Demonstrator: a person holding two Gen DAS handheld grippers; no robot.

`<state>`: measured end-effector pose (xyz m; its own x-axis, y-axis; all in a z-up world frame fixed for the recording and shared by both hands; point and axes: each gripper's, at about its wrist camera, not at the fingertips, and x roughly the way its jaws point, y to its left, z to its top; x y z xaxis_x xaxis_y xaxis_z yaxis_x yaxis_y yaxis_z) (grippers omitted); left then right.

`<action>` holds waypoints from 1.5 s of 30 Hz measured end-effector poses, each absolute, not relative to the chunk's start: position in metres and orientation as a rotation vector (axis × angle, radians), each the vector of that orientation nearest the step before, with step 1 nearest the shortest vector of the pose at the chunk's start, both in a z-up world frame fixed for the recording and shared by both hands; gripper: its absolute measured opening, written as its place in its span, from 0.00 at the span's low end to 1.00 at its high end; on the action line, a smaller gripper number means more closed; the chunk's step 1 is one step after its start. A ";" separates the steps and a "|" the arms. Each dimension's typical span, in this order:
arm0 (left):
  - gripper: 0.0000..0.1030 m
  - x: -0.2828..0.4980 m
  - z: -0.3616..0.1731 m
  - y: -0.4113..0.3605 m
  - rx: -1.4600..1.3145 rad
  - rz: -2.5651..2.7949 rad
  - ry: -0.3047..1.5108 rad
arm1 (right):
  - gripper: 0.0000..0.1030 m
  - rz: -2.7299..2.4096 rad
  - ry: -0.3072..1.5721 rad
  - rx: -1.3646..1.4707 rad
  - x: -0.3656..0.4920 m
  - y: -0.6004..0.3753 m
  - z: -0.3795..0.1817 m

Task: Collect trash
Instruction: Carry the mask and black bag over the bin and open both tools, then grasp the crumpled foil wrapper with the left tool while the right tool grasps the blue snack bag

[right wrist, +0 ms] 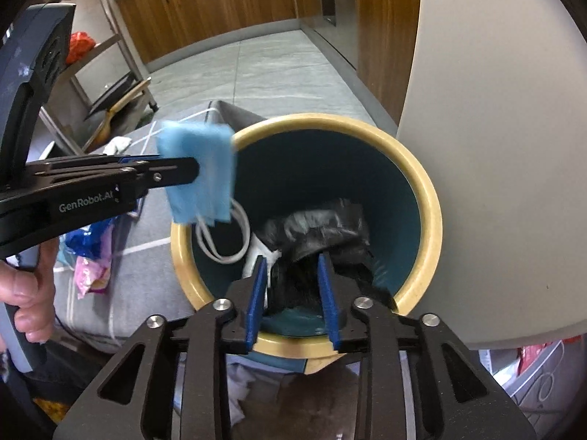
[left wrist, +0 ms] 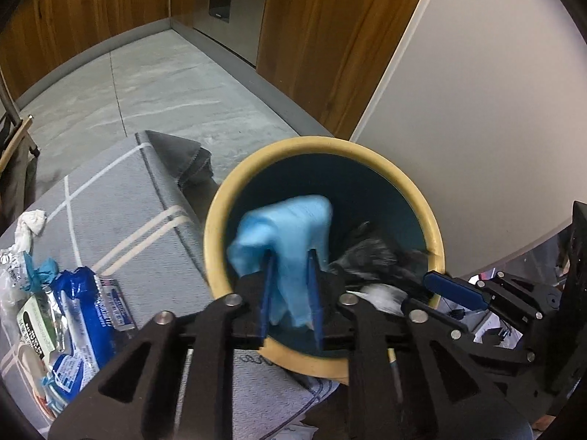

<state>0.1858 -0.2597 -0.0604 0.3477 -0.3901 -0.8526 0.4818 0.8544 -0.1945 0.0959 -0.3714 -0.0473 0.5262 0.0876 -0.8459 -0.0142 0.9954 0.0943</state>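
Observation:
A round bin with a yellow rim (left wrist: 323,143) (right wrist: 429,198) and teal inside stands beside the grey-clothed table. My left gripper (left wrist: 290,256) (right wrist: 194,174) is shut on a light blue face mask (left wrist: 290,234) (right wrist: 200,172) and holds it over the bin's left rim, its white ear loops (right wrist: 223,238) hanging into the bin. My right gripper (right wrist: 293,262) (left wrist: 433,280) is at the bin's near rim, shut on a crumpled black plastic bag (right wrist: 319,231) (left wrist: 370,253) that hangs inside the bin.
Blue and white wrappers (left wrist: 73,315), a crumpled tissue (left wrist: 31,222) and pink wrappers (right wrist: 90,267) lie on the grey striped cloth (left wrist: 121,198). A white wall panel (left wrist: 477,110) stands right of the bin. Wooden cabinets (left wrist: 323,36) and a metal rack (right wrist: 110,73) ring the grey floor.

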 end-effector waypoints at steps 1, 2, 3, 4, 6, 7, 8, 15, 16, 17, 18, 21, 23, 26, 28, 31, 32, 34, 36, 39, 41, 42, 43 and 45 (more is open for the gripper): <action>0.21 0.187 -0.061 -0.259 0.095 -0.566 1.079 | 0.35 0.058 1.013 0.080 0.095 -0.372 -0.047; 0.22 0.186 -0.061 -0.259 0.094 -0.564 1.079 | 0.36 0.058 1.010 0.083 0.096 -0.372 -0.046; 0.23 0.187 -0.060 -0.258 0.090 -0.562 1.079 | 0.37 0.057 1.005 0.087 0.095 -0.373 -0.045; 0.24 0.187 -0.059 -0.256 0.084 -0.558 1.079 | 0.38 0.058 1.000 0.091 0.095 -0.375 -0.043; 0.24 0.189 -0.056 -0.251 0.073 -0.551 1.072 | 0.39 0.059 0.990 0.097 0.095 -0.375 -0.041; 0.25 0.188 -0.054 -0.249 0.071 -0.547 1.070 | 0.39 0.061 0.987 0.100 0.095 -0.376 -0.040; 0.26 0.188 -0.052 -0.245 0.065 -0.541 1.067 | 0.40 0.064 0.983 0.101 0.096 -0.376 -0.040; 0.56 0.187 -0.028 -0.201 0.037 -0.474 1.002 | 0.49 0.109 0.946 0.111 0.100 -0.360 -0.030; 0.58 0.187 -0.025 -0.193 0.031 -0.461 0.996 | 0.49 0.121 0.942 0.110 0.101 -0.355 -0.029; 0.59 0.188 -0.022 -0.183 0.020 -0.447 0.993 | 0.50 0.131 0.939 0.110 0.102 -0.351 -0.027; 0.60 0.190 -0.020 -0.177 0.013 -0.435 0.993 | 0.51 0.139 0.938 0.109 0.103 -0.348 -0.027; 0.61 0.191 -0.015 -0.150 -0.003 -0.389 0.979 | 0.53 0.168 0.933 0.097 0.106 -0.334 -0.025; 0.61 0.192 -0.012 -0.133 -0.006 -0.364 0.971 | 0.55 0.188 0.930 0.095 0.108 -0.324 -0.023; 0.61 0.193 -0.011 -0.111 0.004 -0.323 0.965 | 0.55 0.210 0.927 0.095 0.111 -0.314 -0.020; 0.61 0.193 -0.009 -0.091 0.011 -0.290 0.964 | 0.55 0.223 0.927 0.095 0.113 -0.306 -0.020; 0.61 0.196 -0.010 -0.070 0.017 -0.257 0.973 | 0.56 0.246 0.926 0.096 0.117 -0.293 -0.018; 0.61 0.198 -0.010 -0.059 0.022 -0.241 0.979 | 0.56 0.254 0.925 0.094 0.117 -0.289 -0.018; 0.61 0.200 -0.011 -0.042 0.030 -0.218 0.987 | 0.56 0.267 0.925 0.090 0.119 -0.280 -0.017; 0.61 0.204 -0.014 -0.028 0.032 -0.200 0.997 | 0.56 0.278 0.928 0.088 0.122 -0.273 -0.017; 0.61 0.210 -0.018 -0.014 0.055 -0.185 1.009 | 0.56 0.297 0.939 0.092 0.125 -0.263 -0.020; 0.61 0.216 -0.022 -0.007 0.070 -0.180 1.021 | 0.56 0.313 0.948 0.100 0.127 -0.256 -0.022; 0.61 0.220 -0.025 -0.004 0.075 -0.179 1.029 | 0.56 0.326 0.954 0.104 0.128 -0.252 -0.023; 0.61 0.226 -0.030 -0.002 0.085 -0.178 1.041 | 0.56 0.333 0.957 0.103 0.129 -0.248 -0.024; 0.61 0.234 -0.038 -0.002 0.114 -0.184 1.056 | 0.56 0.342 0.962 0.097 0.130 -0.241 -0.024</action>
